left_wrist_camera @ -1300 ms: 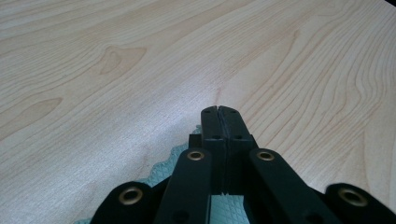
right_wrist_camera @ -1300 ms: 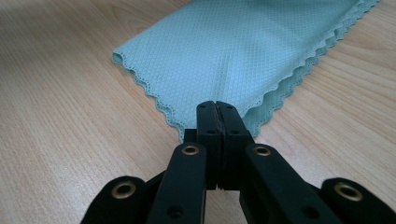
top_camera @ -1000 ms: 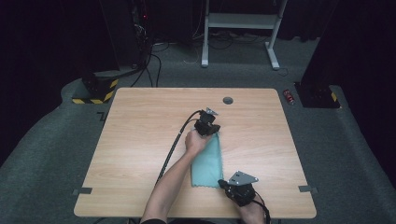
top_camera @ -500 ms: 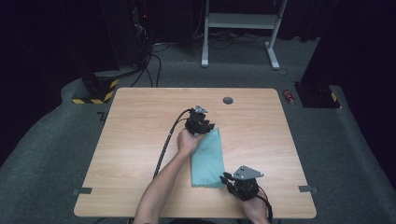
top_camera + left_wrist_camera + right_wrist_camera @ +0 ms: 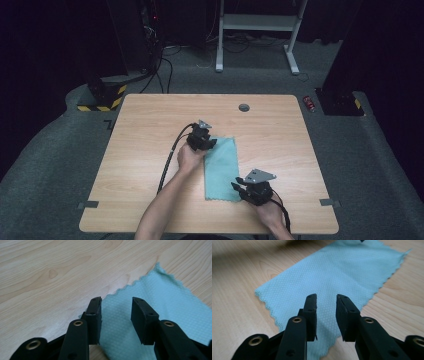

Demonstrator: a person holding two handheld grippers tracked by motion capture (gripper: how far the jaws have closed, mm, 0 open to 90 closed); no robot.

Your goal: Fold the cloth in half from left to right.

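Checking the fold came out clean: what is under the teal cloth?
The teal cloth lies flat on the wooden table, with bare wood showing all around its edges. Whatever sits directly beneath it, including any folded layer, is covered.

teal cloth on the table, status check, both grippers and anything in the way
Left gripper and right gripper open, fingers just been opening, nothing pinched. Teal waffle-weave cloth flat on the light wooden table, a gripper at each end. Nothing in the way.
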